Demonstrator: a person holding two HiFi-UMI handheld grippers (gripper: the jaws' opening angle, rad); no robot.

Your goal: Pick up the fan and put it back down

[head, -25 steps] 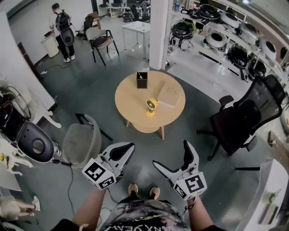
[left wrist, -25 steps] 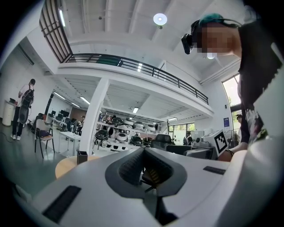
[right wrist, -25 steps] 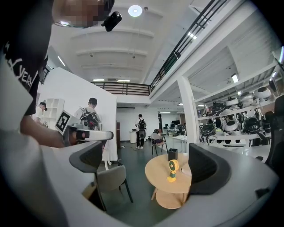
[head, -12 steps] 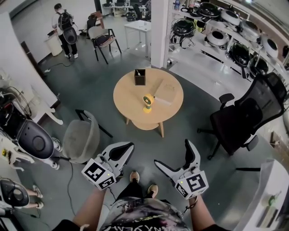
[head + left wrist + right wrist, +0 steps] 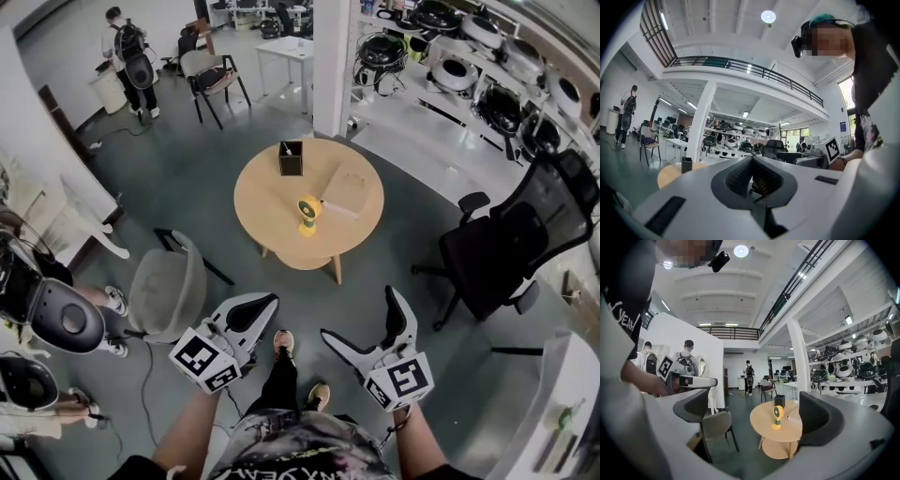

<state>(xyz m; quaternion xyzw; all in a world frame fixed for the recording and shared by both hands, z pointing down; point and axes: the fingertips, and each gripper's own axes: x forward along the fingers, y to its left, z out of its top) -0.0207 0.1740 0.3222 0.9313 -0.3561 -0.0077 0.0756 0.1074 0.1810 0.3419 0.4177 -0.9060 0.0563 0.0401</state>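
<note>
The small yellow fan stands upright near the middle of the round wooden table, well ahead of me across the floor. The right gripper view shows the fan on the table between that gripper's spread fingers, far off. My left gripper is held low at the left with its jaws shut and nothing in them. My right gripper is beside it, open and empty. In the left gripper view the left gripper hides the fan, and only the table's edge shows.
A black box and a flat beige box share the table. A grey chair stands left of my path, a black office chair to the right. A person stands far back left. Shelves of equipment line the right.
I have stepped forward, one foot now ahead of the other. The white gear at the left edge has shifted. Both grippers keep their pose.
</note>
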